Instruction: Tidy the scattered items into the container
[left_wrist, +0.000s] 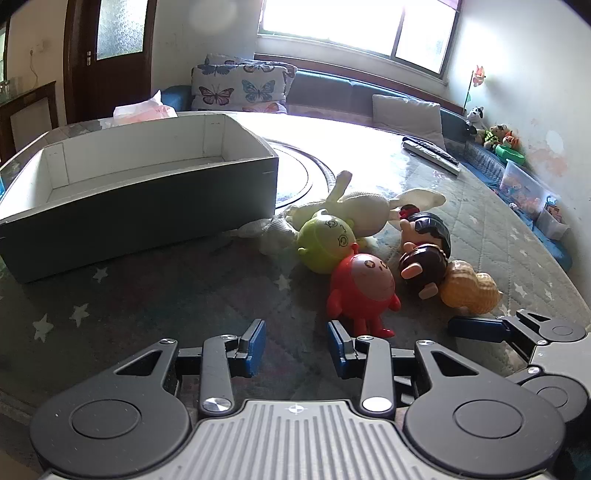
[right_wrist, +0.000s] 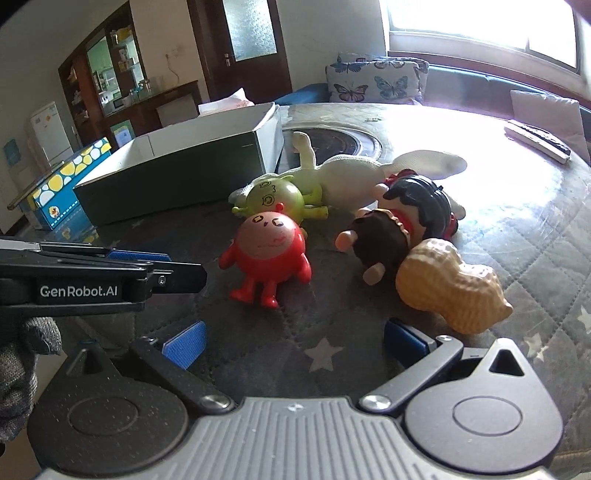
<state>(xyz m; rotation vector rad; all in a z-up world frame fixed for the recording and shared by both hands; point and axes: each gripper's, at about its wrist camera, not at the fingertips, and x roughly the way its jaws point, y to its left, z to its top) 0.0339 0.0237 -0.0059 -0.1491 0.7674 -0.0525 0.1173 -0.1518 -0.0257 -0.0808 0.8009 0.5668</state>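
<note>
- Left wrist view: the left gripper (left_wrist: 296, 345) hangs above the quilted star-print cover (left_wrist: 155, 295), its blue pads apart with only cloth between them.
- Just past its right pad stands the red round figure (left_wrist: 360, 286), feet close to that pad but not gripped.
- Behind the red one lies the green round figure (left_wrist: 327, 240), the two touching.
- A white plush rabbit (left_wrist: 364, 206) lies across the back of the pile, against the green figure.
- To the right, a black-haired doll (left_wrist: 430, 229) and a brown figure (left_wrist: 424, 264) lie together, with a tan peanut toy (left_wrist: 469, 286) touching the brown one.
- The container, a grey box (left_wrist: 140, 225) with a white inside, sits to the left of the toys; nothing shows inside it from this angle.
- Right wrist view: the right gripper (right_wrist: 291, 341) has its jaws spread wide over the cover, holding nothing.
- Its right pad lies just beside the peanut toy; whether they touch I cannot tell.
- A gloved hand (right_wrist: 22, 369) shows at the left edge, under the left gripper's body.
- A remote control (right_wrist: 537, 142) lies well apart from the toys, at the far right of the table.
</note>
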